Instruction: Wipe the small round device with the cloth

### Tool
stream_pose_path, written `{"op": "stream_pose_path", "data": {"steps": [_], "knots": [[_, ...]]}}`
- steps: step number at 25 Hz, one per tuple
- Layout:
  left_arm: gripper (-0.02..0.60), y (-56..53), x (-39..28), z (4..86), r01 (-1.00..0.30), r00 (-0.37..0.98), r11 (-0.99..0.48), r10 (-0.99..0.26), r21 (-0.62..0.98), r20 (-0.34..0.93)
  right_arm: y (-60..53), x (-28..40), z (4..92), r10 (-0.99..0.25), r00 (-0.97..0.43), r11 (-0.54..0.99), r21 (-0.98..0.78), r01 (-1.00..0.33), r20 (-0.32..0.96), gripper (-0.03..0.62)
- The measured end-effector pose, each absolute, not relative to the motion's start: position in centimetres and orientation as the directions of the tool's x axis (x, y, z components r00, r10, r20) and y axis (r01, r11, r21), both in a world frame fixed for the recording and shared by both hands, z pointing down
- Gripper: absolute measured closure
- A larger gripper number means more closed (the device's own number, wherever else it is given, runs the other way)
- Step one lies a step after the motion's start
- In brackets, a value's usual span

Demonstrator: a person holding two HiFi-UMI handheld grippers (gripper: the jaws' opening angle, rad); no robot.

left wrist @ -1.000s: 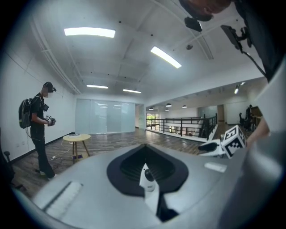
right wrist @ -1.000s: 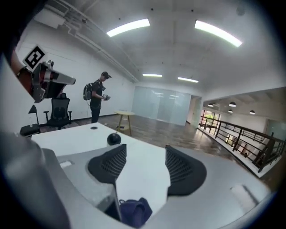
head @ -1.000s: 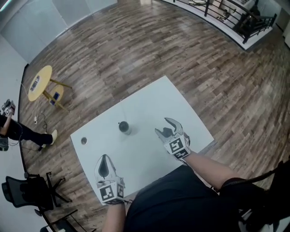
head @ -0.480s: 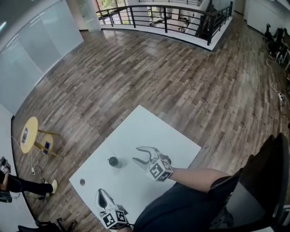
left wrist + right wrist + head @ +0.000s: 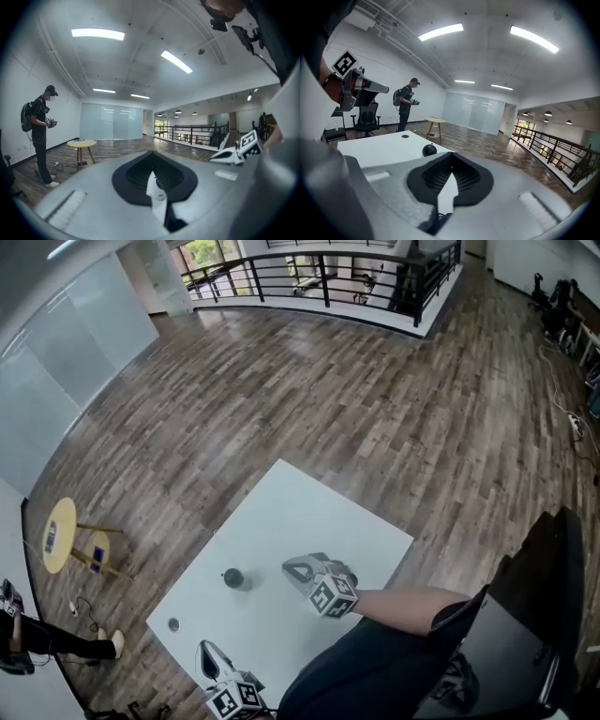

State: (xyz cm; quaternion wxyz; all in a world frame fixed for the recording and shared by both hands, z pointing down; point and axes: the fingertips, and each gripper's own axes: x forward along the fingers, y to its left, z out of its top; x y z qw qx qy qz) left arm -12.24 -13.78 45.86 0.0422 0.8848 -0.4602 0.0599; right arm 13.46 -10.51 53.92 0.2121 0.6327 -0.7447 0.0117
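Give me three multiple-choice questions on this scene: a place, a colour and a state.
1. Where is the small dark round device? A on the white rectangular table; B on a shelf; C in a drawer.
2. What colour is the top of the round side table? A red; B yellow; C blue.
3. How do the jaws of the right hand-held gripper stand? A wide open; B clamped on a cloth; C shut, empty.
Answers: A, it sits on the tabletop; B, the top is plainly yellow; C, the jaws have just closed and meet with nothing between them.
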Motion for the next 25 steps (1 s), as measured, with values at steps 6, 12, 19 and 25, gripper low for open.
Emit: {"op": "stream_pose_path", "data": {"steps": [6, 12, 19, 25], "knots": [[0.577, -13.6, -12.5, 45.6, -0.816, 0.572, -0.578, -0.806, 0.012, 0.153, -10.5, 13.1, 53.8, -0.937, -0.106, 0.195, 0.249, -0.949, 0.331, 0.592], [0.577, -13.4, -11.9, 44.5, -0.806, 0.584, -0.592, -0.797, -0.006, 0.156, -10.6, 12.9, 53.6, -0.939, -0.109, 0.199, 0.259, -0.945, 0.325, 0.592], [0.577, -13.7, -12.3, 44.3, -0.813, 0.576, -0.582, -0.803, 0.002, 0.152, -11.0, 12.9, 53.3, -0.939, -0.109, 0.199, 0.260, -0.945, 0.326, 0.592], [0.577, -13.3, -12.4, 44.4, -0.815, 0.573, -0.579, -0.805, 0.004, 0.150, -10.7, 12.4, 53.8, -0.936, -0.125, 0.218, 0.262, -0.940, 0.330, 0.592]]}}
